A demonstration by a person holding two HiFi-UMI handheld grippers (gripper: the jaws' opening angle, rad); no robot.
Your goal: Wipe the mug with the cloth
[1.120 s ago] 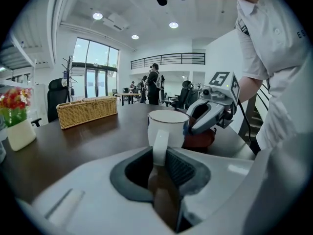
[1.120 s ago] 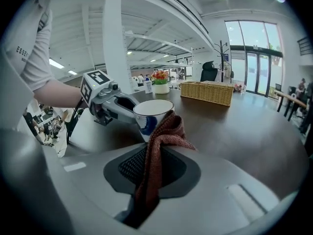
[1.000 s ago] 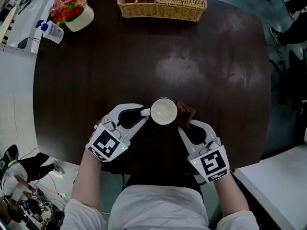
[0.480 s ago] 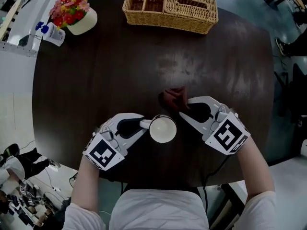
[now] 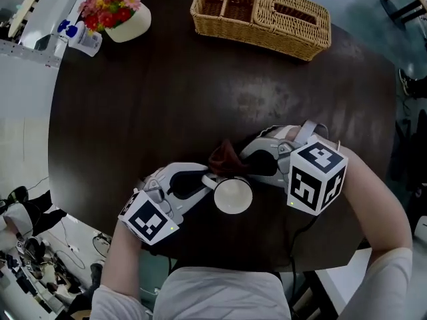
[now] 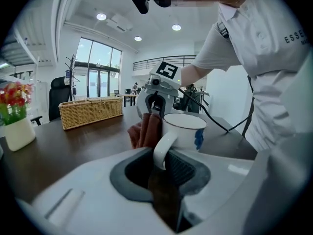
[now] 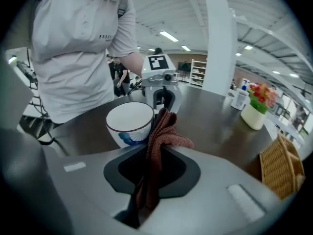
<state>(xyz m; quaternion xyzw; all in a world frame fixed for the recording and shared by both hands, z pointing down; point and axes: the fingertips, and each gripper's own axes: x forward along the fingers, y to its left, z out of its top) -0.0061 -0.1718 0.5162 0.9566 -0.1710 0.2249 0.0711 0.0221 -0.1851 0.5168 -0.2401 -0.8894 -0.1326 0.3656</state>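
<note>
A white mug (image 5: pixel 233 196) with a blue mark stands upright near the front edge of the dark round table (image 5: pixel 133 112). My left gripper (image 5: pixel 208 181) is shut on the mug's handle (image 6: pixel 163 150). My right gripper (image 5: pixel 235 159) is shut on a reddish-brown cloth (image 5: pixel 224 157), which it holds against the mug's far side. In the right gripper view the cloth (image 7: pixel 161 136) hangs bunched from the jaws right beside the mug (image 7: pixel 129 123). In the left gripper view the cloth (image 6: pixel 145 129) sits just left of the mug (image 6: pixel 184 129).
A wicker basket (image 5: pixel 260 17) with compartments sits at the table's far edge. A white pot of flowers (image 5: pixel 119 13) and a small bottle (image 5: pixel 80 37) stand at the far left. A cable (image 5: pixel 293 232) trails from the right gripper.
The right gripper carried the cloth from the mug's right around to its far side, turning leftward. The mug and the left gripper slid slightly toward the table's front edge.
</note>
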